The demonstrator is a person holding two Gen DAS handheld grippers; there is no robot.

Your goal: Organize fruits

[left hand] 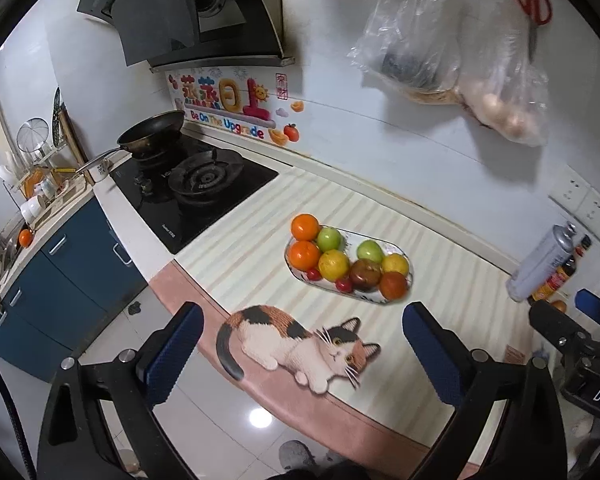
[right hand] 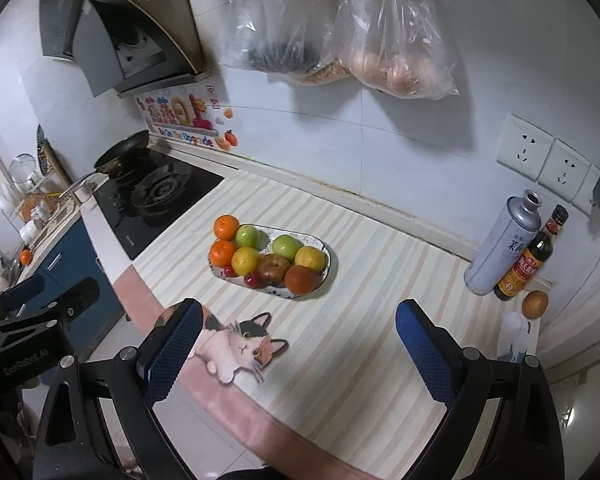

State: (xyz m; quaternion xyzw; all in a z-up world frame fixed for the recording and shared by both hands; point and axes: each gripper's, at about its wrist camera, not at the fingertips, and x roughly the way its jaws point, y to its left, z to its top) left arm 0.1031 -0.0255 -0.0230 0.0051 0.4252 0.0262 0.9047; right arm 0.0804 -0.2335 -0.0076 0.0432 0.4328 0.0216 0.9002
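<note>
Fruit plate sits mid-desk, both tongs released and holding nothing.

The plate point(right hand: 327, 265) is packed: two oranges point(right hand: 226, 227) at its stove end, green apples point(right hand: 247, 236), yellow fruit point(right hand: 245, 260), small red ones, possibly cherries point(right hand: 252, 278), along the near rim. It rests on the striped desk point(right hand: 380, 320), beyond the cat picture point(right hand: 242, 346). Left tongs point(left hand: 303, 340) and right tongs point(right hand: 296, 338) hang spread wide, well short of it. A can point(right hand: 502, 246) and bottle point(right hand: 524, 266) stand far right.
</note>
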